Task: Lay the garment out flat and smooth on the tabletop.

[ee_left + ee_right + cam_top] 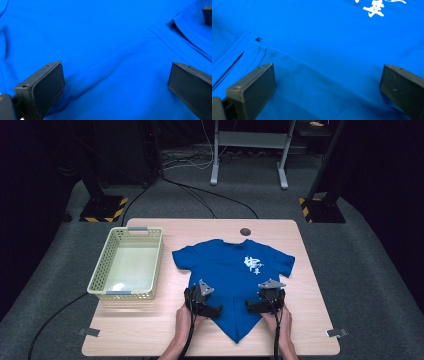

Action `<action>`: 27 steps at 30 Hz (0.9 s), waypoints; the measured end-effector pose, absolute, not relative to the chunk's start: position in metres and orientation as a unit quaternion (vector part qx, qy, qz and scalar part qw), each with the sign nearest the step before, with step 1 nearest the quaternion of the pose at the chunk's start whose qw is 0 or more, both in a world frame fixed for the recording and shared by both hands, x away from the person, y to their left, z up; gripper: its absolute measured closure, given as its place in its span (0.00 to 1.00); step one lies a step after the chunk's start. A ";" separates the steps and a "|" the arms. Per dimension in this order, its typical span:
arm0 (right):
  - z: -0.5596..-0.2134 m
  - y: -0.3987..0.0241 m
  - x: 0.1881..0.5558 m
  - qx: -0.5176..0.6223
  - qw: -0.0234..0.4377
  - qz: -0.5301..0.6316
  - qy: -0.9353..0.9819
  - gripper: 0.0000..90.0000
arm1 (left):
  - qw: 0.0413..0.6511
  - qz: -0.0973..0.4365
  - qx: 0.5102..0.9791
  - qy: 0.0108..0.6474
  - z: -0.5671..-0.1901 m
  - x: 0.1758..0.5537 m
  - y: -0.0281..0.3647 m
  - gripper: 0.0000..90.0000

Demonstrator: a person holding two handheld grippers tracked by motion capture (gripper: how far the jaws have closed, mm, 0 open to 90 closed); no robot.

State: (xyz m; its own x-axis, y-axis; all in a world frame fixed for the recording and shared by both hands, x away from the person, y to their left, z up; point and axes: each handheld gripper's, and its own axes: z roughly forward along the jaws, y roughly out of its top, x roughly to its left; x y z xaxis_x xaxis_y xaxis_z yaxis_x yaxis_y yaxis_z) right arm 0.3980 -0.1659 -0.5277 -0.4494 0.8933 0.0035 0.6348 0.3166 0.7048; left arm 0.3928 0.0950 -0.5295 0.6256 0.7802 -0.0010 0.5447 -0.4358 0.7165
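Observation:
A blue T-shirt [232, 270] with a white print [253, 264] lies on the wooden table [310, 320], its lower part folded in to a point near the front edge. My left gripper [214, 310] rests on the shirt's lower left side, jaws wide apart over blue cloth [112, 62] with a hem seam to the right. My right gripper [251, 307] rests on the lower right side, also open. Its view has a fold ridge of cloth [324, 80] between the jaws and the white print [374, 10] beyond. Neither gripper holds cloth.
A pale plastic basket [100, 280] stands empty on the table's left side. A round grommet [245, 231] sits near the far edge. Bare wood lies to the right of the shirt. Cables and stand legs are on the floor beyond.

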 end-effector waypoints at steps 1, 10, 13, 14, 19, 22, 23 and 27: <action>-0.528 -0.166 0.398 0.486 0.198 0.325 0.787 0.00 | 0.351 0.168 0.830 0.399 -0.530 0.393 0.095 0.00; -0.502 -0.153 0.388 0.478 0.170 0.354 0.785 0.17 | 0.351 0.170 0.830 0.399 -0.530 0.392 0.095 0.00; -0.499 -0.129 0.390 0.460 0.160 0.352 0.800 0.25 | 0.351 0.170 0.830 0.400 -0.530 0.392 0.095 0.00; -0.500 -0.122 0.392 0.455 0.158 0.348 0.804 0.30 | 0.350 0.171 0.830 0.399 -0.530 0.392 0.095 0.00; -0.506 -0.103 0.397 0.453 0.163 0.332 0.811 0.49 | 0.350 0.171 0.830 0.399 -0.530 0.392 0.095 0.00; -0.513 -0.104 0.398 0.453 0.162 0.320 0.816 0.56 | 0.350 0.172 0.830 0.398 -0.530 0.392 0.095 0.00; -0.514 -0.106 0.397 0.454 0.163 0.327 0.813 0.59 | 0.350 0.172 0.830 0.398 -0.530 0.392 0.095 0.00; -0.515 -0.114 0.394 0.457 0.171 0.333 0.807 0.71 | 0.350 0.171 0.830 0.399 -0.530 0.392 0.095 0.00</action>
State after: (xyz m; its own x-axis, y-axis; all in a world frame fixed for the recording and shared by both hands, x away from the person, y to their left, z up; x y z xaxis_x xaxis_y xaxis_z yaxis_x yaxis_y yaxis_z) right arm 0.3942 -0.1143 -0.5153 -0.5230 0.8518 0.0290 0.6242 0.3596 0.6936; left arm 0.3918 0.0951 -0.5296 0.6240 0.7814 0.0043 0.5423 -0.4371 0.7176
